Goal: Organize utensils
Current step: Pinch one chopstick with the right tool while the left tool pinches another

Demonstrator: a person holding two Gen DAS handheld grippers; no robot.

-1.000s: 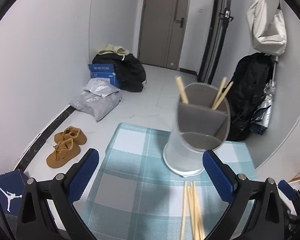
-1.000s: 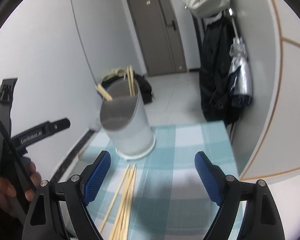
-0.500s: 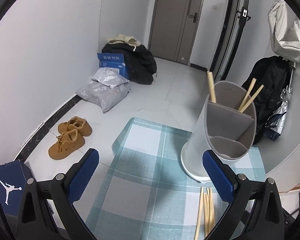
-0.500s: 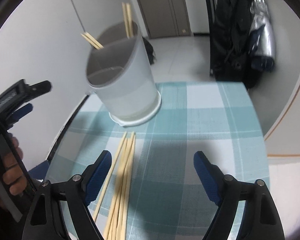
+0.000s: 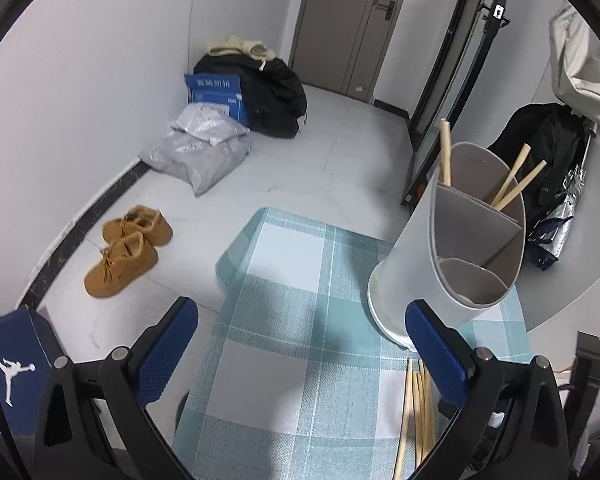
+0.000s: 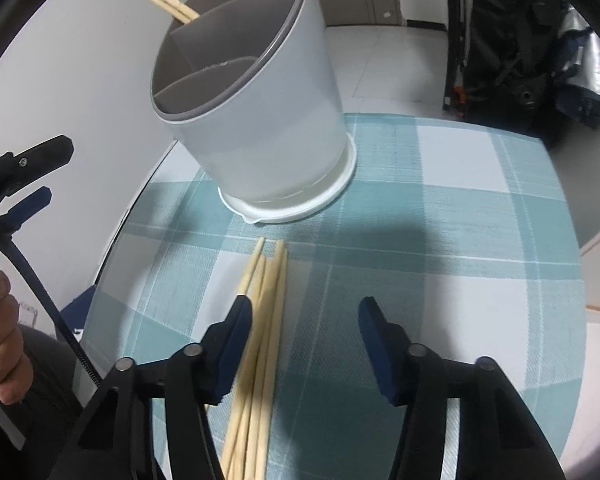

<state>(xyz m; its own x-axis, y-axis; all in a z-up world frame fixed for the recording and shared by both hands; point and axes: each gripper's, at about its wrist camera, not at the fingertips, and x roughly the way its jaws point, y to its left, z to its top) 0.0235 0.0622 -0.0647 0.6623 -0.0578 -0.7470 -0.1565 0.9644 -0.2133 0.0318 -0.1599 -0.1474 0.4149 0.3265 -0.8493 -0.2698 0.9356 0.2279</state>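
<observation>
While jaws close, right gripper [image 6: 304,320] – chopsticks [image 6: 266,312] between.

Tabletop [image 6: 480,208] under teal-and-white checked cloth. White divided utensil holder [image 6: 268,120] stands at 12 o'clock; bundle of loose chopsticks [image 6: 266,320] lies just beside it, at 6 o'clock.

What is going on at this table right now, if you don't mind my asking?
A person is sorting wooden chopsticks into a white divided utensil holder on a teal checked tablecloth. A few sticks already stand in the holder; a loose bundle lies on the cloth. The right gripper hovers over that bundle, its jaws having just been closing, nothing gripped yet. The left gripper is open and empty beside the holder.
</observation>
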